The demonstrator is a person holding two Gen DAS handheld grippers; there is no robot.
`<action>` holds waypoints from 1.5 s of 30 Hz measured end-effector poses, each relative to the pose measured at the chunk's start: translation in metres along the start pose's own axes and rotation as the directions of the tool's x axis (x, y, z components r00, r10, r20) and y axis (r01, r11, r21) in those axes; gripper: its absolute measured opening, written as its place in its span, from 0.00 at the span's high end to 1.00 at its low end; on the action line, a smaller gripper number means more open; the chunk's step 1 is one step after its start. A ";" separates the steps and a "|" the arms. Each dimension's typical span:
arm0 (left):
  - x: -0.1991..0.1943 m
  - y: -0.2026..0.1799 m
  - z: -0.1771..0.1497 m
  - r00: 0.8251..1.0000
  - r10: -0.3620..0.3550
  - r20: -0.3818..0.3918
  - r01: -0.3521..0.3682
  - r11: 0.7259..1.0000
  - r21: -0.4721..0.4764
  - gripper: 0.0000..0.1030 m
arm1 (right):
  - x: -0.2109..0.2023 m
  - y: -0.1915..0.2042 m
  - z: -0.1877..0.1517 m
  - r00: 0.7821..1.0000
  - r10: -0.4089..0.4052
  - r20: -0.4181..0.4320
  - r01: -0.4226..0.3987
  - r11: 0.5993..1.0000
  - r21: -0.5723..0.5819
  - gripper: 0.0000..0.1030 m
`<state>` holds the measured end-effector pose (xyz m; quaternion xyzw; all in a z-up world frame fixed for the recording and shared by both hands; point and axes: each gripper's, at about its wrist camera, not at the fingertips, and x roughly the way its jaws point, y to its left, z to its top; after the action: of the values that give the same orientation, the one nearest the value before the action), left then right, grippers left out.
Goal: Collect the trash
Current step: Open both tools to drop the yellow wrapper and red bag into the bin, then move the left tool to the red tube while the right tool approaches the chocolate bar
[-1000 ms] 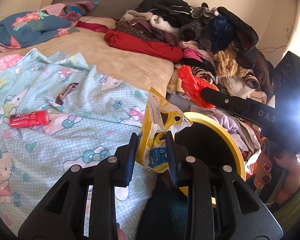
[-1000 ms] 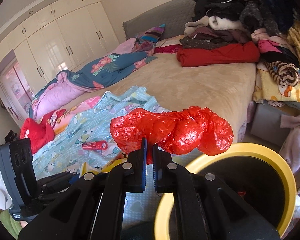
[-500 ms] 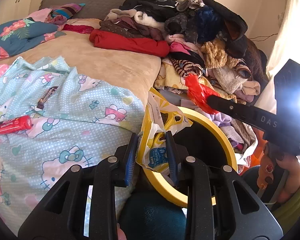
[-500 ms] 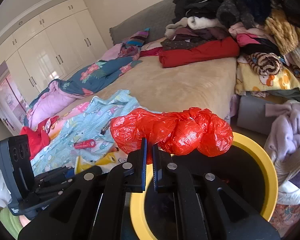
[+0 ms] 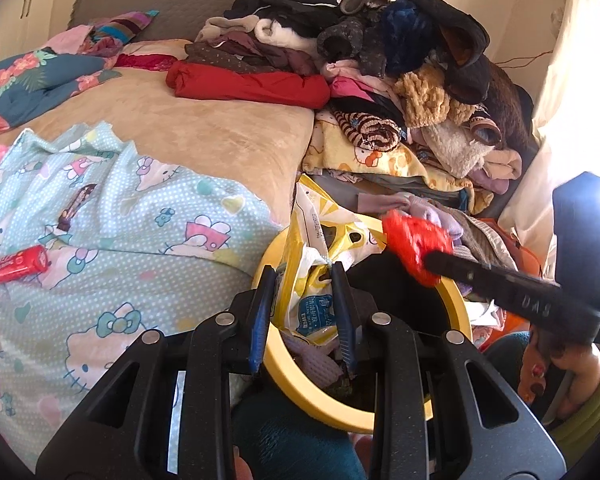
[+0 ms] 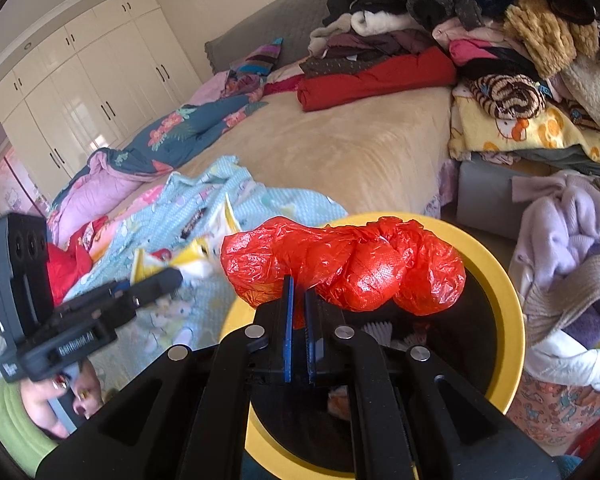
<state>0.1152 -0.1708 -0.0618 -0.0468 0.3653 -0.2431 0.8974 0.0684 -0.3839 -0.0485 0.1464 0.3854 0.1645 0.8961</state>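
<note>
My left gripper (image 5: 303, 276) is shut on a crumpled yellow and white wrapper (image 5: 316, 256), held over the near rim of a yellow-rimmed black bin (image 5: 300, 380). The right gripper (image 6: 298, 284) is shut on a crumpled red plastic bag (image 6: 348, 268) that hangs over the same bin (image 6: 500, 280). In the left wrist view the red bag (image 5: 414, 242) shows above the bin's far side, at the tip of the right gripper (image 5: 432, 258). On the bed sheet lie a red tube (image 5: 18, 264) and a small dark wrapper (image 5: 76, 204).
The bed (image 5: 204, 136) with its light blue cartoon sheet (image 5: 120, 272) lies left of the bin. A tall pile of clothes (image 5: 380, 60) covers the bed's right end. More clothes (image 6: 568, 248) are heaped right of the bin. White wardrobes (image 6: 80, 92) line the far wall.
Both grippers have moved over the bin with their loads. The bin's opening now lies under the red bag and the yellow wrapper; the bed has slid leftward in both views.
</note>
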 end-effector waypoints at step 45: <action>-0.001 -0.003 0.008 0.988 0.140 0.068 -0.142 0.989 0.027 0.11 | -0.020 0.000 0.002 0.980 -0.156 0.126 0.155 0.988 0.015 0.19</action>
<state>0.1185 -0.1736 -0.0541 -0.0147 0.3338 -0.1830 0.9246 0.0565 -0.3927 -0.0345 0.1282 0.3383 0.0834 0.9285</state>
